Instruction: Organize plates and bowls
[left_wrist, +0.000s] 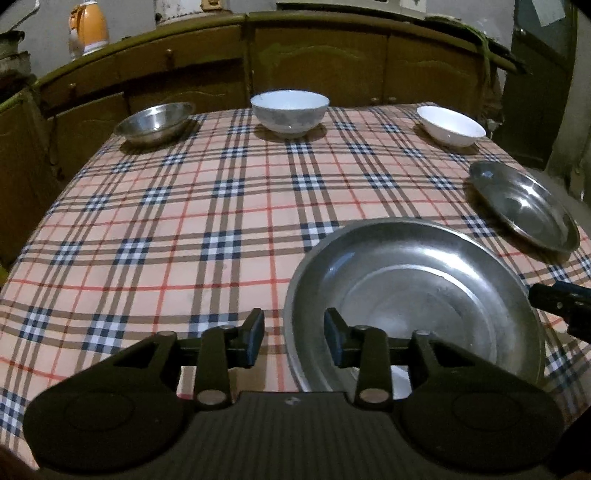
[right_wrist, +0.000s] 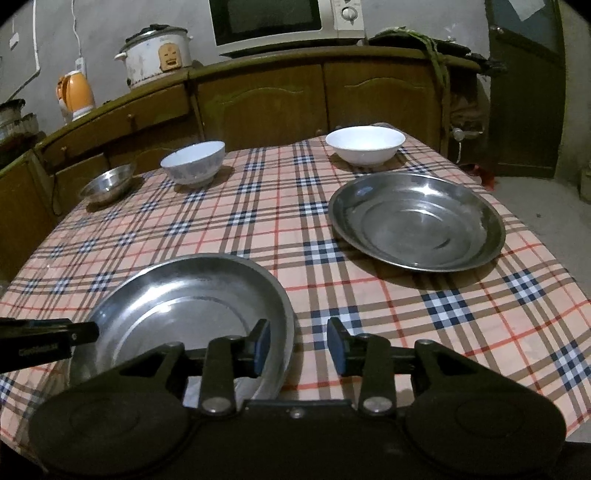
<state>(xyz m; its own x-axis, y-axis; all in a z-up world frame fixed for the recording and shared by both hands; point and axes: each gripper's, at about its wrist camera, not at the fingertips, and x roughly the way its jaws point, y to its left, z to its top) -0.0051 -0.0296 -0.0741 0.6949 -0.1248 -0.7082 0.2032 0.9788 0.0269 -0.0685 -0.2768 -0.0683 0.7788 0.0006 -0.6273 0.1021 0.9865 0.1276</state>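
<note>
I take the near steel plate as my landmark. My left gripper straddles its left rim and my right gripper its right rim, both with jaws apart and pressing on nothing. Beyond it to the right lies the second steel plate; along the far edge sit the steel bowl, patterned bowl and white bowl (all separate). By my reckoning nothing is stacked yet.
</note>
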